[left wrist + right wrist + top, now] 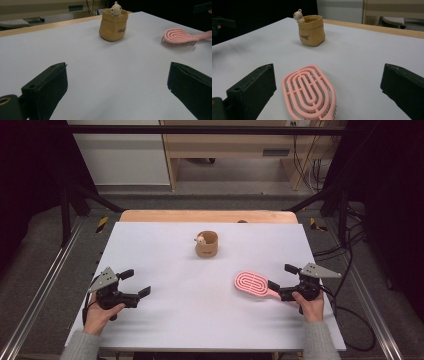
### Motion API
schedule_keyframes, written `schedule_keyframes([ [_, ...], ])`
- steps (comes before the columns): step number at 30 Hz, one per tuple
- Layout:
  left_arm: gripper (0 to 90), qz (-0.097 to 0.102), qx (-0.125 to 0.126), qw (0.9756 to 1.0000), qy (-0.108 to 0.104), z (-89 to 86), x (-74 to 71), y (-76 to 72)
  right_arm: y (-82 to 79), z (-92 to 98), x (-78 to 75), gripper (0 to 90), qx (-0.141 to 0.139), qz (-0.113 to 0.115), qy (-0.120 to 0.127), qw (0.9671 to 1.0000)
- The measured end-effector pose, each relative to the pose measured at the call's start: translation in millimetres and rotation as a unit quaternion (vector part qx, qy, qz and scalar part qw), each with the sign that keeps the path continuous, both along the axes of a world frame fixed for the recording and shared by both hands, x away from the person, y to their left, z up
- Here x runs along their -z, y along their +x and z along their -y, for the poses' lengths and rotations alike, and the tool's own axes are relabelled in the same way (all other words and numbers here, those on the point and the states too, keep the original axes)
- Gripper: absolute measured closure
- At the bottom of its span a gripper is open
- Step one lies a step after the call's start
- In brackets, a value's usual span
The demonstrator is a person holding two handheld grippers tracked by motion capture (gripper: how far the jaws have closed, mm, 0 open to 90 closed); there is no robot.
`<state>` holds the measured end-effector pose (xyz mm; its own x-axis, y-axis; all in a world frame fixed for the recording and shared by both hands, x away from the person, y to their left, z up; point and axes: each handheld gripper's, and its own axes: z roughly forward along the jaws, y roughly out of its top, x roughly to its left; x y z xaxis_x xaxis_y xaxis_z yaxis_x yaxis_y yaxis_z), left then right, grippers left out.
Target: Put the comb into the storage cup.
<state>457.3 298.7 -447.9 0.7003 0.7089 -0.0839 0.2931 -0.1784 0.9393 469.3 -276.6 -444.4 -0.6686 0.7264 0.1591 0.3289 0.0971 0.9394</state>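
We see a pink plastic hairbrush (310, 92) — oval, with looping ridges and fine bristles underneath — lying flat on the smooth white tabletop (200, 315), between the gaping right tongs (282, 281). The left tongs (136, 283) stand apart too, over bare surface. Farther off sits a tan, sack-shaped pot (206, 244).

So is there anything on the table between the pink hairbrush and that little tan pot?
No. In the high view, only bare white table separates the hairbrush from the pot.
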Motion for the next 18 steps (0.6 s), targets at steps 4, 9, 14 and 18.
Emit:
schedule_keyframes([
  [4,2.9,0.0,-0.001,1.0,-0.001,-0.7,-0.1,-0.5,-0.2,0.4,-0.2,0.5,0.0,-0.001,-0.004,1.0],
  [9,2.9,0.0,-0.001,1.0,-0.001,-1.7,0.3,-0.1,0.1,-0.5,-0.8,0.4,-0.001,-0.004,-0.01,0.9999],
  [14,2.9,-0.003,-0.001,1.0,0.002,-0.9,1.2,0.2,0.2,-2.1,-1.7,0.5,-0.001,-0.006,-0.017,0.9998],
  [18,2.9,-0.004,-0.002,1.0,0.002,-1.8,2.0,0.3,-0.3,-2.8,-4.7,0.4,0.006,-0.002,-0.024,0.9997],
])
